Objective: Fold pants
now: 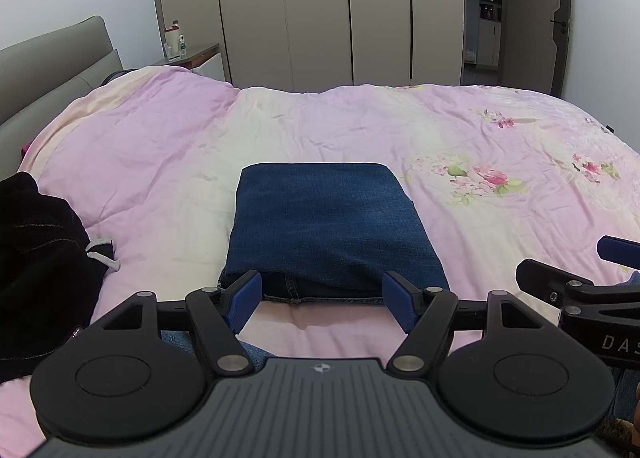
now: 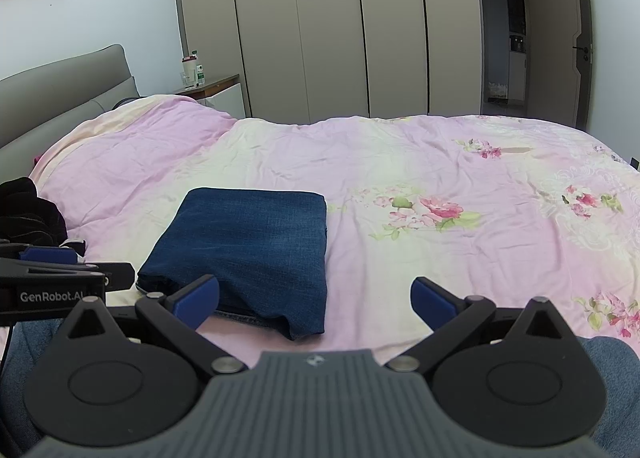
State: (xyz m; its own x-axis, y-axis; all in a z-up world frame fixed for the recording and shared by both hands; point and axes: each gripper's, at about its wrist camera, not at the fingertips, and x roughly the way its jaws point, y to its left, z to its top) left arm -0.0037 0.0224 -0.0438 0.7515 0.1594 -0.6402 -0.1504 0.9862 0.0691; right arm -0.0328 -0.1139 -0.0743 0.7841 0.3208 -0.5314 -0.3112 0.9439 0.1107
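Observation:
The blue denim pants lie folded into a compact rectangle on the pink floral bedspread; they also show in the right wrist view. My left gripper is open and empty, its blue pads just short of the pants' near edge. My right gripper is open and empty, in front of the pants' near right corner. The right gripper's side shows at the right edge of the left wrist view. The left gripper's side shows at the left edge of the right wrist view.
A black garment is heaped on the bed to the left. A grey headboard stands at far left, a nightstand with bottles behind it, beige wardrobe doors at the back, and an open door at far right.

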